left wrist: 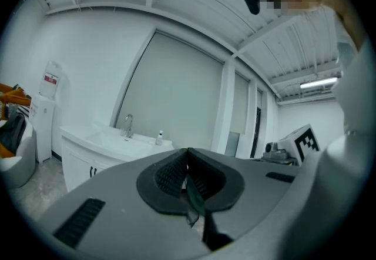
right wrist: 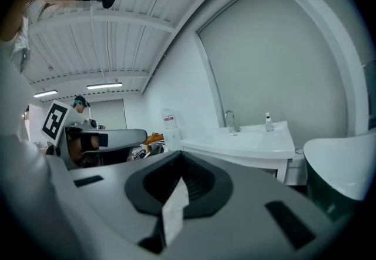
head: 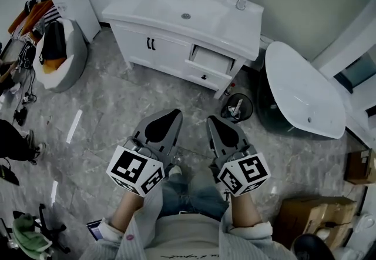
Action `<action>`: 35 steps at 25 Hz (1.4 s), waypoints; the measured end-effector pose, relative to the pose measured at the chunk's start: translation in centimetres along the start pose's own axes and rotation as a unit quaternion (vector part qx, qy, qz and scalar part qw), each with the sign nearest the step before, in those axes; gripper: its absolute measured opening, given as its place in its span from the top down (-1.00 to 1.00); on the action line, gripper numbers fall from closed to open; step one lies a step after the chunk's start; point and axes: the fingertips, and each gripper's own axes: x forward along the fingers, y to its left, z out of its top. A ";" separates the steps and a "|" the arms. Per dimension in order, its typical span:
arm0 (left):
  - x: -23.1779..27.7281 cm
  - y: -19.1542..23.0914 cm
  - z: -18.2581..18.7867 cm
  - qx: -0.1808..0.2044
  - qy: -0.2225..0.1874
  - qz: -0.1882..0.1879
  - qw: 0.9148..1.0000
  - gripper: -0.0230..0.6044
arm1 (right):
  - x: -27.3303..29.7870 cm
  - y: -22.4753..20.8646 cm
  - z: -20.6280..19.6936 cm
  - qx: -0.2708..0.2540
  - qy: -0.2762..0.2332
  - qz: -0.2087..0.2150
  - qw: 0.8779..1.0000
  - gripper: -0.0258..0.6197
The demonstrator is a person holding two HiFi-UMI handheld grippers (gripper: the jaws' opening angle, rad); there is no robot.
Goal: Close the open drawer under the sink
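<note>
Drawer (head: 210,61) under the sink (head: 176,7) stands open, untouched.

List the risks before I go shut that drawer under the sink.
1. The bin stands just in front of the open drawer; stepping in could knock it over.
2. A hard shove may topple the bottle standing above the drawer.
3. The left gripper and right gripper are shut and far from the drawer; pushing off-centre with one narrow tip might skew it.
</note>
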 end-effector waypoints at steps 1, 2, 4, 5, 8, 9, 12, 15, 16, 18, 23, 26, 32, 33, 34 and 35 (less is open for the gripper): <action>-0.1 0.4 0.1 -0.003 0.000 -0.002 1.000 0.88 | 0.2 0.1 0.0 0.000 0.003 -0.004 1.000 0.89; -0.2 0.6 0.1 -0.006 0.000 -0.004 1.000 0.88 | 0.4 0.3 -0.1 -0.001 0.007 -0.007 1.000 0.89; -0.2 1.0 0.1 -0.011 0.000 -0.008 1.000 0.88 | 0.6 0.3 -0.1 -0.002 0.014 -0.014 1.000 0.89; -0.1 1.2 0.2 -0.014 -0.001 -0.009 1.000 0.88 | 0.8 0.1 -0.2 -0.001 0.017 -0.017 1.000 0.89; 0.4 1.9 0.1 -0.021 -0.003 -0.009 1.000 0.88 | 1.3 -0.4 -0.2 0.002 0.022 -0.020 1.000 0.89; 0.5 2.1 0.1 -0.022 -0.004 -0.009 1.000 0.88 | 1.6 -0.5 -0.2 0.002 0.023 -0.020 1.000 0.89; 1.0 2.8 0.1 -0.022 -0.005 -0.006 1.000 0.88 | 2.4 -1.0 -0.2 0.002 0.023 -0.019 1.000 0.89; 1.9 3.4 0.2 -0.015 -0.009 -0.002 1.000 0.88 | 3.2 -1.9 -0.2 0.005 0.018 -0.017 1.000 0.89; 2.2 3.7 0.3 -0.013 -0.010 -0.001 1.000 0.88 | 3.5 -2.2 -0.2 0.006 0.017 -0.017 1.000 0.89; 3.1 4.4 0.4 -0.010 -0.009 0.000 1.000 0.88 | 4.4 -2.8 -0.1 0.006 0.016 -0.015 1.000 0.89; 6.4 6.3 0.8 -0.002 -0.005 -0.003 1.000 0.88 | 7.3 -5.4 0.1 0.010 0.019 -0.012 1.000 0.89; 9.3 7.9 1.0 -0.001 -0.001 -0.003 1.000 0.88 | 9.6 -7.6 0.5 0.014 0.020 -0.012 1.000 0.89; 15.8 11.2 2.3 0.000 0.007 -0.001 1.000 0.88 | 14.5 -12.8 2.3 0.023 0.028 -0.013 0.999 0.89; 16.9 11.6 2.7 -0.001 0.008 -0.001 1.000 0.88 | 15.3 -13.7 2.7 0.023 0.031 -0.012 0.999 0.89; 18.1 12.1 3.0 -0.001 0.008 -0.001 1.000 0.88 | 16.0 -14.6 3.0 0.023 0.033 -0.010 0.999 0.89; 19.2 12.5 3.4 -0.001 0.008 0.000 1.000 0.88 | 16.8 -15.5 3.4 0.022 0.035 -0.009 0.999 0.89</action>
